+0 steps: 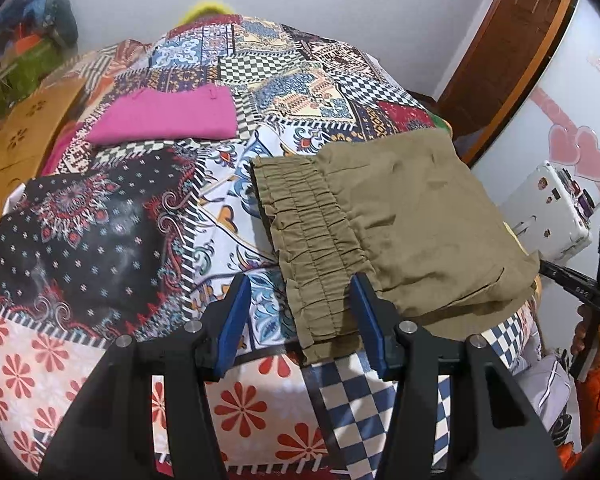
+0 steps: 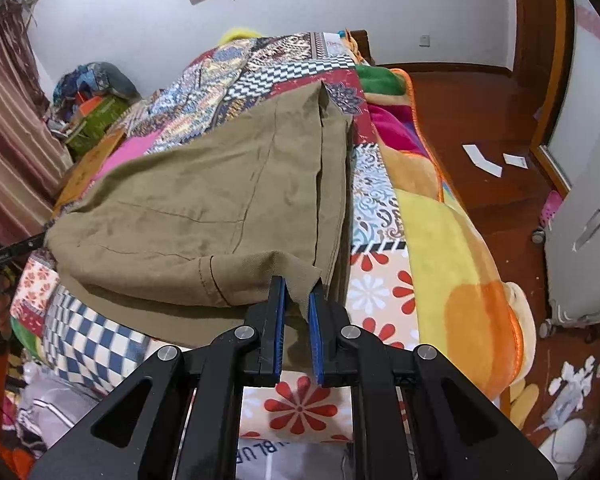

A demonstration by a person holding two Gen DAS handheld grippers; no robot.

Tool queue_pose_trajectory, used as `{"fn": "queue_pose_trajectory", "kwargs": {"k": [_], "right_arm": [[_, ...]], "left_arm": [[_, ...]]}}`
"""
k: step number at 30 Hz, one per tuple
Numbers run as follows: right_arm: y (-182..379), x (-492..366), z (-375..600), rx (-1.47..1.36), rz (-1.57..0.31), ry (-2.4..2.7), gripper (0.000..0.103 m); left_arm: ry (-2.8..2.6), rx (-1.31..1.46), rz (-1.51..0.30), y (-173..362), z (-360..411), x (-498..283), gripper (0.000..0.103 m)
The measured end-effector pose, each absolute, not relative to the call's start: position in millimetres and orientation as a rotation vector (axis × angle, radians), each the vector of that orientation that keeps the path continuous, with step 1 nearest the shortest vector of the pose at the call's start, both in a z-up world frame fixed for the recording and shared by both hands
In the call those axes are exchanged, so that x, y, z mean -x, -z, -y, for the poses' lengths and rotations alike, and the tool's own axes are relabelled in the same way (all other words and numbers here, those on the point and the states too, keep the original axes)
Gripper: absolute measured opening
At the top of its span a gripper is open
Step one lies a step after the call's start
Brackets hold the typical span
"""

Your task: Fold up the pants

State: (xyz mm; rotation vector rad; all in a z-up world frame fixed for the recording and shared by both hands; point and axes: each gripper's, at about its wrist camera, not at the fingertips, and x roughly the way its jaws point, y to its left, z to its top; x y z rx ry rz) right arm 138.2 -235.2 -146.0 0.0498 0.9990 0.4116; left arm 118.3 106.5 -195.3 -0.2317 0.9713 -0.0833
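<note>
Khaki pants (image 1: pixel 404 216) lie folded on the patchwork bedspread (image 1: pixel 100 220), close to its near edge. Their gathered elastic waistband (image 1: pixel 308 232) points toward me in the left wrist view. My left gripper (image 1: pixel 300 284) is open, its blue pads standing either side of the waistband's near end without pressing it. In the right wrist view the pants (image 2: pixel 204 192) spread out ahead, and my right gripper (image 2: pixel 296 286) is shut on a corner of the cloth at the near right. That corner is pulled up into a small peak.
A folded pink garment (image 1: pixel 168 116) lies farther back on the bed. A brown cardboard box (image 1: pixel 24 140) stands at the left. A yellow and orange blanket (image 2: pixel 460 240) hangs over the bed's right side above a wooden floor (image 2: pixel 480 120) with paper scraps. A grey cabinet (image 2: pixel 580 220) stands at the right.
</note>
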Motion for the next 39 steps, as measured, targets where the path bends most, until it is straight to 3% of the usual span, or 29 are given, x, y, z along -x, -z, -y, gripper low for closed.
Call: {"fn": "queue_pose_trajectory", "kwargs": {"k": [9,13,24,31,35,39], "right_arm": [[162.8,-130.7,237.7,0.013,-1.056,-0.372,0.012],[152.5,-127.7,245.4,0.049,-1.072,-0.349,0.025],[101.7,-143.8,242.5,-0.026,-0.968,-0.376,0.025],[152.1,-142.0,198.6,0.06,-1.07,-0.428,0.025],[169.5,-129.4,216.1,0.043,-1.111,-0.417,0.025],[163.8,-131.5,237.3,0.038,-1.126,-0.362,0.026]], "left_arm": [[0.086,0.189,-0.996,206.8,-92.8,-116.1,0.052],[0.076,0.202,-0.979,196.3,-100.7,-113.7,0.052],[0.07,0.172,-0.868,150.6,-84.6,-122.7,0.053],[0.116,0.084,-0.975,196.0,-41.9,-129.7,0.053],[0.103,0.055,-0.971,207.7,-42.5,-118.4,0.065],[0.113,0.086,-0.978,205.1,-54.0,-112.5,0.068]]}}
